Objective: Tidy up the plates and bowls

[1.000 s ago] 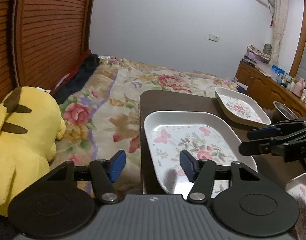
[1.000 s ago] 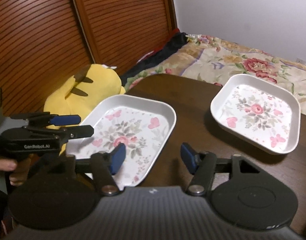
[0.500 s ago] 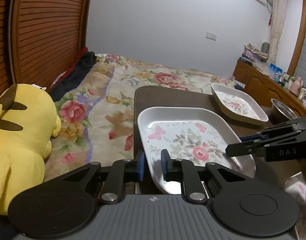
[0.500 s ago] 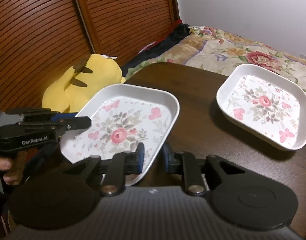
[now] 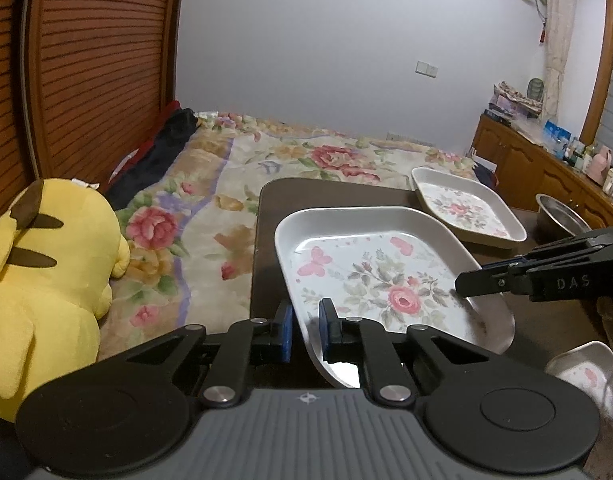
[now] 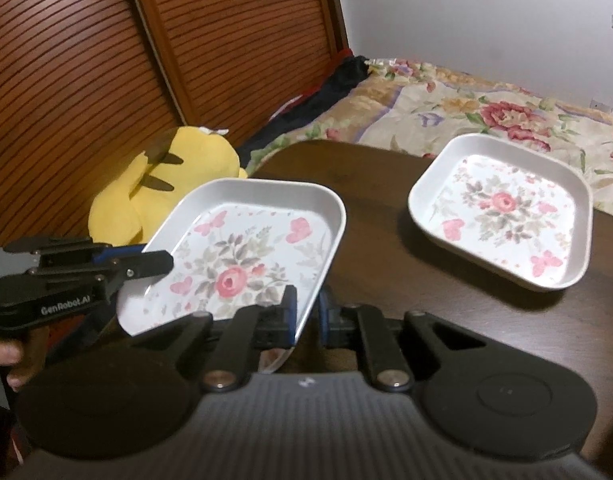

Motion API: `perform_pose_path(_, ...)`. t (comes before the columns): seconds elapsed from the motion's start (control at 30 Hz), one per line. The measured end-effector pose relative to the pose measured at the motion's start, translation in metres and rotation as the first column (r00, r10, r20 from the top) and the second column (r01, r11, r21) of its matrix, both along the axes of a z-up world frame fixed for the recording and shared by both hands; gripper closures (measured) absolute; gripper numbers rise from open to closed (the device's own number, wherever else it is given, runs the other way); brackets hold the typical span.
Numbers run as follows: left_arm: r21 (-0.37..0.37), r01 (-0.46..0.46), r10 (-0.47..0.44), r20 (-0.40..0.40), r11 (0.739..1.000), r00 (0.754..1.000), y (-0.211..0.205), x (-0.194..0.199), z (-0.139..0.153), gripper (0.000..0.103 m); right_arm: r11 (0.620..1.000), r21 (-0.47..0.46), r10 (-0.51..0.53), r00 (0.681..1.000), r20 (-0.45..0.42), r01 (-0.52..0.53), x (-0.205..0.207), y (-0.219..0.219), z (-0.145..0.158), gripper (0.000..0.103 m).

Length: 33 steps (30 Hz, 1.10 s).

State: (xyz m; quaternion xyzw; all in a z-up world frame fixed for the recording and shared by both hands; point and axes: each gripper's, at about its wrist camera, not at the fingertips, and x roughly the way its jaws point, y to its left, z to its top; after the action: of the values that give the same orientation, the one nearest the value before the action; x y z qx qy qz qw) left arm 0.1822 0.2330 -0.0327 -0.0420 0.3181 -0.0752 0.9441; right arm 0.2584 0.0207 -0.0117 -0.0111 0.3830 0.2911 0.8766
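Over the near corner of the dark wooden worktop (image 6: 370, 216), the floral tray (image 5: 370, 280) rides tilted between my two claws, its far rim raised and its near edge low toward me. My left claw (image 5: 305, 330) is pinched nearly shut on the tray's near-left rim, one blue pad inside the wall and one outside; my right claw (image 6: 306, 316) is clamped the same way on the opposite near rim. Whether any part of the tray's underside touches the worktop I cannot tell.

A second floral tray (image 6: 502, 212) sits flat farther back on the worktop, well apart, and I judge it the likely stacking target. A metal bowl (image 5: 560, 212) stands beyond it at the right, and a smaller floral dish (image 5: 582, 372) shows at the lower right edge of the left view.

Both grips bite only a thin, smooth, sloped rim, so I judge slippage the main risk: if my two claws drift apart or twist unevenly, the tray could pivot out and drop. Off the worktop's left edge lie the flowered bed (image 5: 234, 184) and a yellow plush toy (image 5: 46, 256), soft landings; the worktop itself would be less forgiving. Setting down crookedly could also clip the second tray's rim.
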Motion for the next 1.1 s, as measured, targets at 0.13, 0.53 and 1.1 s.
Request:
perform_pose_path(0.13, 0.006, 0.007, -0.007, 0.009, 1.000, 1.000, -0.010, -0.005, 0.008, 0.088, 1.000, 0.010, -0.011, 1.000, 0.013, 0.010, -0.007, -0.012, 0.008, 0.090)
perform_pose_path(0.53, 0.035, 0.041, -0.042, 0.032, 0.999, 0.999, -0.057, -0.027, 0.024, 0.088, 0.998, 0.034, -0.062, 0.998, 0.028, 0.061, -0.033, -0.060, 0.017, 0.090)
perform_pose_path(1.1, 0.046, 0.088, -0.089, 0.029, 0.995, 0.996, -0.104, -0.071, 0.026, 0.088, 0.995, 0.044, -0.090, 0.995, 0.045, 0.088, -0.085, -0.113, 0.014, 0.090)
